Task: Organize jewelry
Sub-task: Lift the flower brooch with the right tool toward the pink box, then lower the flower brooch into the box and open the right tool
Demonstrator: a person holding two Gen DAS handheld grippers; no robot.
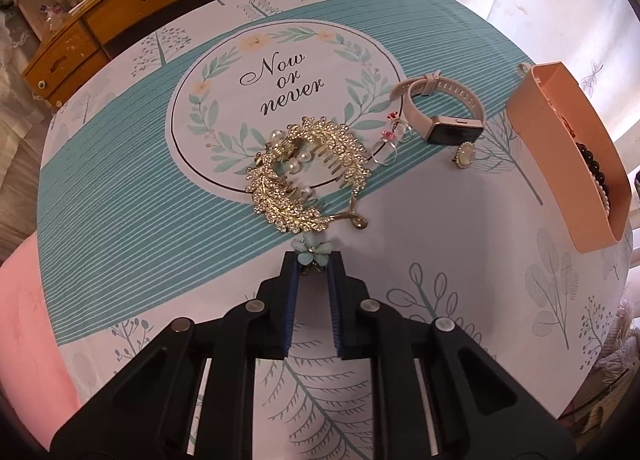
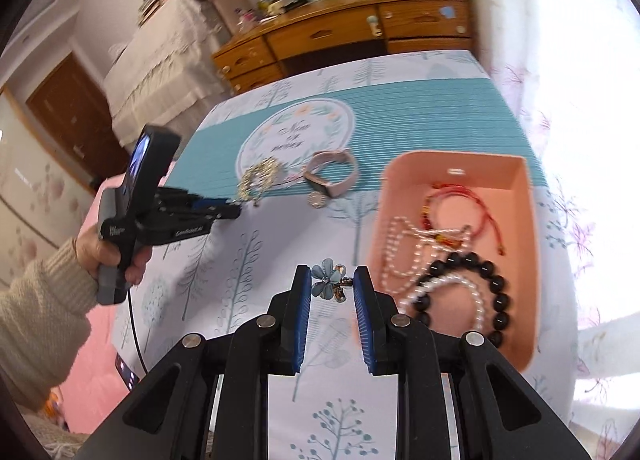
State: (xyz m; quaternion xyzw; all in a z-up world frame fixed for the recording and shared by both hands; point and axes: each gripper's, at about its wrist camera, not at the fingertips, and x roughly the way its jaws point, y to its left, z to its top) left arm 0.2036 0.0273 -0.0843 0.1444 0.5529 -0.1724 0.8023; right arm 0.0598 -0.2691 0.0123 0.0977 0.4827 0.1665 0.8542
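Observation:
My left gripper is shut on a pale teal flower clip, just in front of the gold leaf hair comb with pearls. My right gripper is shut on a blue flower clip, held above the table left of the pink box. The box holds a pearl necklace, a black bead bracelet and a red cord bracelet. A pink watch, clear rings and an oval brooch lie on the cloth. The left gripper also shows in the right wrist view.
The table has a teal and white printed cloth. A wooden dresser stands beyond the far edge. A curtain hangs on the right. The pink box stands at the table's right edge.

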